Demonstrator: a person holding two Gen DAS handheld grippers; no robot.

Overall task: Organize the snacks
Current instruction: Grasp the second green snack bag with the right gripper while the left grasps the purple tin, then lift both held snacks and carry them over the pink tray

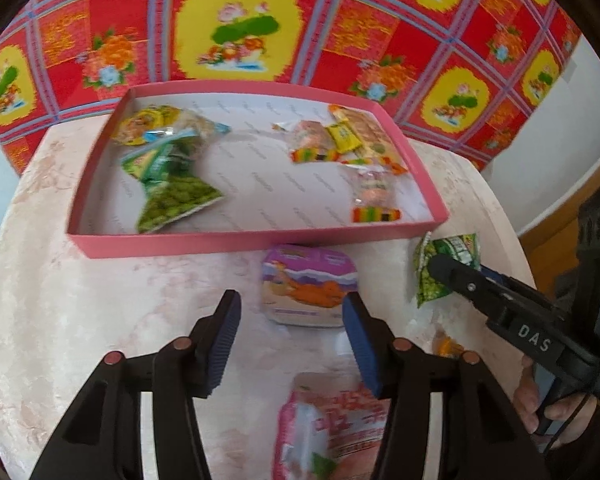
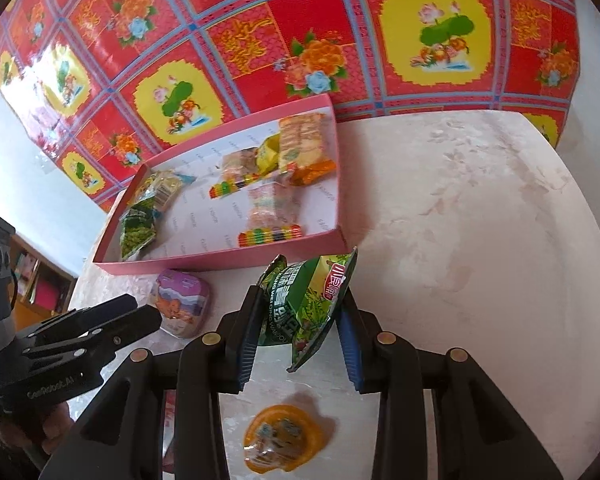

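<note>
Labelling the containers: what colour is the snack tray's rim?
Pink tray, white inside; clearest in the left wrist view.

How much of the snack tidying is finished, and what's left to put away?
Several packets already lie in the pink tray: green ones at one side, striped candy bags at the other. The right gripper is clamped on a green snack bag, lifted off the table. The left gripper stands open near a purple pack. That pack, a pink pouch and an orange sweet are outside the tray.
</note>
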